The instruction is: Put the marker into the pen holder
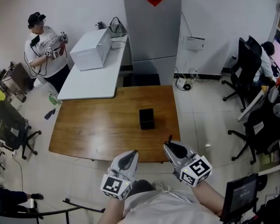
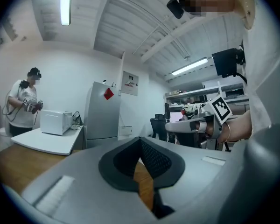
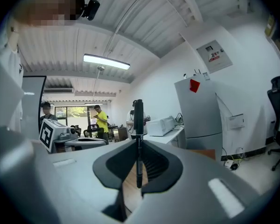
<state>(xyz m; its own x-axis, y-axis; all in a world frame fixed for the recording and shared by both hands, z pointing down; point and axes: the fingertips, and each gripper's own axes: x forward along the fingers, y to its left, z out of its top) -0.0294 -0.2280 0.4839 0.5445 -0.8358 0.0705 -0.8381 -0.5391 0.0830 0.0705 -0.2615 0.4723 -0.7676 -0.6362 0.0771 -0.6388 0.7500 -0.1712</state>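
Observation:
A black square pen holder point(image 1: 146, 118) stands on the brown wooden table point(image 1: 93, 125), right of its middle. My right gripper point(image 1: 174, 149) hovers over the table's near edge, shut on a black marker point(image 1: 169, 139). In the right gripper view the marker point(image 3: 138, 125) stands upright between the pads, its top poking above the right gripper point(image 3: 139, 147). My left gripper point(image 1: 127, 161) hangs beside it just off the near edge, with its jaws together and nothing between them in the left gripper view point(image 2: 141, 143). The holder lies a little ahead of both grippers.
A white table point(image 1: 95, 76) with a white box-shaped appliance point(image 1: 91, 48) abuts the far left corner. A person point(image 1: 43, 45) stands behind it. A grey cabinet point(image 1: 151, 22) is at the back. Office chairs point(image 1: 245, 69) and a seated person are at the right, and another chair point(image 1: 9, 125) is at the left.

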